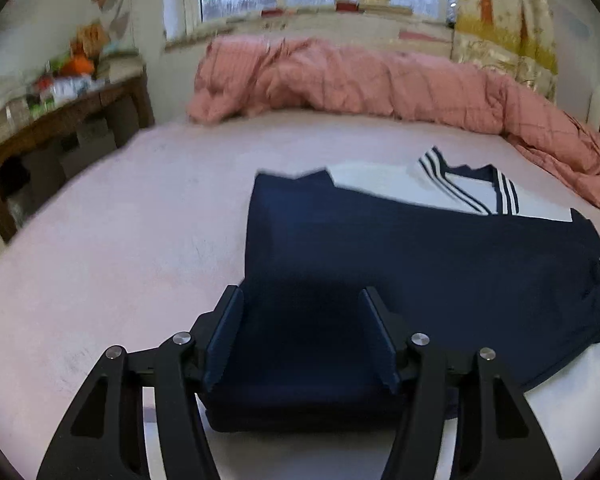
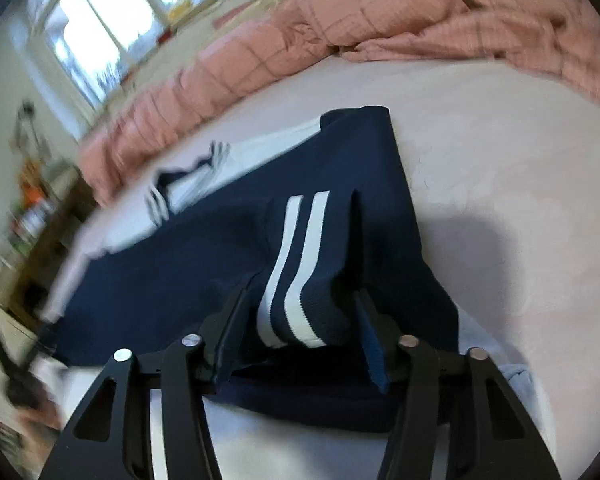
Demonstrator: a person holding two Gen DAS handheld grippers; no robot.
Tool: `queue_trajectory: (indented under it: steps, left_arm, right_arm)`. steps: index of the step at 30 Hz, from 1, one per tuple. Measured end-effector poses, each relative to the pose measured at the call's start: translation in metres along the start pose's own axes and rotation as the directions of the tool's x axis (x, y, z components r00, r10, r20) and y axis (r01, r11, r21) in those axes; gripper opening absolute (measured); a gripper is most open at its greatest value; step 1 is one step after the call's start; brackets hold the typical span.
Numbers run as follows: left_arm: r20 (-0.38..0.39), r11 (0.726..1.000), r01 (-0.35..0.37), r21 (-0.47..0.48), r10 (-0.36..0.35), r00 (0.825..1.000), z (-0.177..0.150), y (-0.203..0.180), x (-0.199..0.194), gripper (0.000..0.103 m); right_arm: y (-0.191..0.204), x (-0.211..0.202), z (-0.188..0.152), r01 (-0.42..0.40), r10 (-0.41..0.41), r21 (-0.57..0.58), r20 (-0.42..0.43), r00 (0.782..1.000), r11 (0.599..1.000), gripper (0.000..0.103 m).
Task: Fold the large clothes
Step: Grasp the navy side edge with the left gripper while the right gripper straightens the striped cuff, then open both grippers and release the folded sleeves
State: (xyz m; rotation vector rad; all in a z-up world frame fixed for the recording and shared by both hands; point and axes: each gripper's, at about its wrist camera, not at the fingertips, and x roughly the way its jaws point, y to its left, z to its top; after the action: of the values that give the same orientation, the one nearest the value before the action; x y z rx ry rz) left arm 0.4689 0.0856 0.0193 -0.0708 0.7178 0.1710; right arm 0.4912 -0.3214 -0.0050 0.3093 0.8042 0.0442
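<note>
Your left tongs (image 1: 302, 320) stood wide over the near hem of the navy garment (image 1: 400, 248), gripping nothing, while your right tongs (image 2: 300, 312) were wide around its striped cuff (image 2: 296, 272). The garment lay half-folded on the bed (image 1: 120, 240); closing on one layer only could have dragged the fold crooked toward the far pink quilt (image 1: 340, 76).

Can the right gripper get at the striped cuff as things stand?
Probably yes. The right gripper is open with the navy cuff and its two white stripes already lying between the fingers; nothing covers it, so closing should catch it.
</note>
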Motion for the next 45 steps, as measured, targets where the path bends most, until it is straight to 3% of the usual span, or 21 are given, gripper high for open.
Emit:
queue_trajectory:
  steps: [2, 6, 7, 9, 12, 15, 18, 21, 22, 25, 28, 32, 34, 36, 39, 42, 45]
  left_arm:
    - [-0.019, 0.998, 0.036, -0.049, -0.037, 0.999, 0.0, 0.01, 0.003, 0.059]
    - [-0.037, 0.993, 0.044, -0.111, -0.048, 0.998, 0.002, 0.027, 0.005, 0.059]
    - [-0.045, 0.993, 0.038, -0.116, -0.043, 0.998, 0.001, 0.029, 0.007, 0.059]
    - [-0.071, 0.993, 0.023, -0.12, -0.032, 0.997, 0.0, 0.03, 0.012, 0.061]
    - [-0.098, 0.995, -0.039, -0.09, 0.03, 0.995, -0.003, 0.025, 0.018, 0.061]
    - [-0.142, 0.994, -0.097, -0.04, 0.091, 0.986, -0.006, 0.021, 0.027, 0.061]
    - [-0.17, 0.992, -0.106, -0.069, 0.093, 0.981, -0.007, 0.031, 0.032, 0.064]
    - [-0.178, 0.989, -0.137, -0.057, 0.125, 0.976, -0.008, 0.038, 0.036, 0.071]
    - [-0.182, 0.988, -0.145, -0.057, 0.132, 0.974, -0.009, 0.04, 0.038, 0.071]
    - [-0.188, 0.987, -0.142, -0.079, 0.125, 0.974, -0.008, 0.045, 0.039, 0.071]
    - [-0.186, 0.985, -0.151, -0.082, 0.133, 0.974, -0.008, 0.045, 0.037, 0.071]
    - [-0.079, 0.981, -0.186, -0.058, 0.181, 0.98, -0.003, 0.037, 0.017, 0.069]
    - [0.008, 0.993, -0.104, -0.048, 0.105, 0.994, 0.002, 0.033, 0.003, 0.068]
    - [0.072, 0.999, -0.018, -0.028, 0.02, 0.997, 0.006, 0.028, -0.006, 0.068]
    - [0.133, 0.999, -0.016, 0.036, 0.012, 0.991, 0.01, 0.014, -0.015, 0.068]
    - [0.132, 0.996, -0.03, 0.082, 0.019, 0.991, 0.015, 0.001, -0.011, 0.068]
    - [0.01, 0.996, -0.062, 0.067, 0.062, 0.998, 0.017, 0.003, 0.011, 0.055]
  right_arm:
    - [0.004, -0.004, 0.0, 0.053, -0.052, -0.029, 0.034, 0.998, 0.998, 0.018]
    - [-0.013, -0.03, 0.009, 0.123, -0.128, 0.054, 0.112, 0.985, 0.991, 0.015]
    - [-0.016, -0.042, 0.011, 0.157, -0.163, 0.05, 0.17, 0.972, 0.986, 0.015]
    - [-0.018, -0.052, 0.014, 0.229, -0.228, 0.019, 0.206, 0.952, 0.973, 0.015]
    - [-0.023, -0.036, 0.014, 0.197, -0.196, 0.0, 0.12, 0.973, 0.98, 0.016]
    - [-0.015, -0.016, 0.01, 0.257, -0.254, -0.046, 0.066, 0.965, 0.965, 0.018]
    - [-0.001, -0.015, 0.009, 0.289, -0.281, -0.096, 0.09, 0.955, 0.952, 0.023]
    - [0.003, -0.023, 0.007, 0.242, -0.232, -0.088, 0.111, 0.966, 0.966, 0.045]
    - [0.003, -0.026, 0.008, 0.226, -0.216, -0.078, 0.117, 0.969, 0.971, 0.061]
    - [0.004, -0.033, 0.008, 0.206, -0.198, -0.056, 0.13, 0.972, 0.977, 0.069]
    - [0.007, -0.021, 0.007, 0.2, -0.195, -0.079, 0.071, 0.978, 0.977, 0.082]
    - [0.013, -0.007, 0.001, 0.276, -0.274, -0.13, 0.037, 0.961, 0.952, 0.082]
    - [0.018, -0.011, 0.001, 0.298, -0.291, -0.143, 0.064, 0.955, 0.944, 0.082]
    - [0.022, -0.017, 0.001, 0.312, -0.3, -0.149, 0.095, 0.949, 0.938, 0.082]
    - [0.027, -0.022, 0.001, 0.327, -0.311, -0.166, 0.119, 0.943, 0.93, 0.082]
    - [0.03, -0.021, 0.001, 0.33, -0.313, -0.179, 0.114, 0.943, 0.927, 0.082]
    - [0.03, -0.02, 0.001, 0.334, -0.319, -0.187, 0.108, 0.942, 0.924, 0.082]
